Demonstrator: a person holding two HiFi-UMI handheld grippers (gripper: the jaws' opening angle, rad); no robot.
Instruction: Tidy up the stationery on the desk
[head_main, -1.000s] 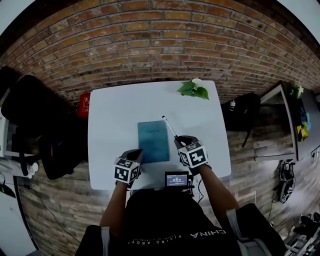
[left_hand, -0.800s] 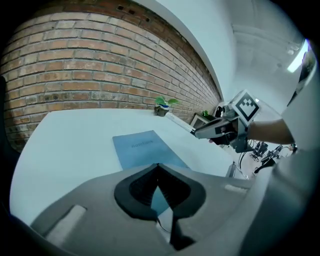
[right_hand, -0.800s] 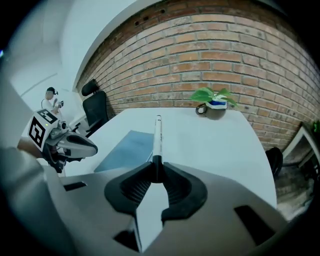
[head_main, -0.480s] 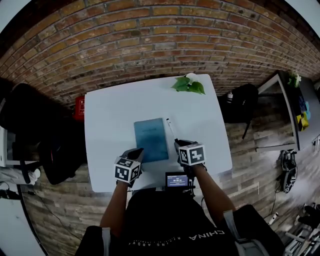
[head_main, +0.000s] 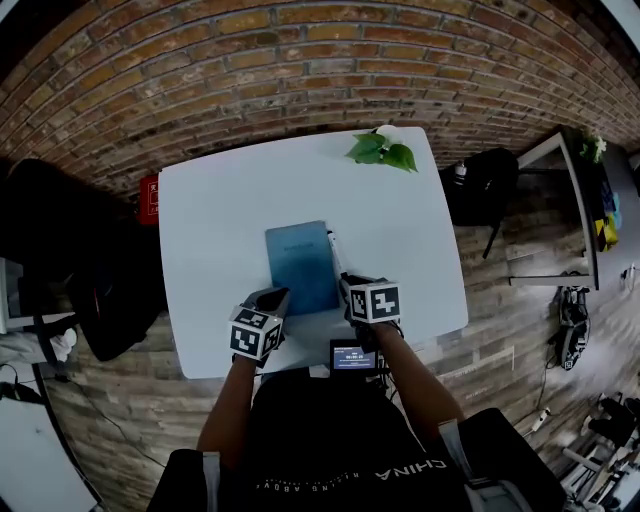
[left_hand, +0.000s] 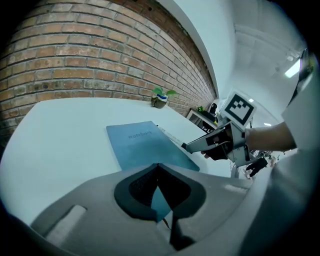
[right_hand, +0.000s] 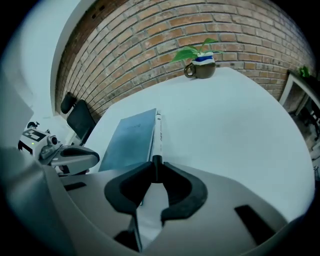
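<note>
A small screen (head_main: 352, 357) is glowing at 6 o'clock, at the surface's (head_main: 215, 220) edge. The left claw (head_main: 271, 299) is hanging pressed together (empty) by the blue notebook's (head_main: 298, 265) near corner. The right claw (head_main: 346, 283) is pinching the pen's (head_main: 334, 250) near end, just beside the notebook at 3 o'clock. A potted plant (head_main: 382, 150) is sitting at 1 o'clock before the brick wall (head_main: 300, 70).
</note>
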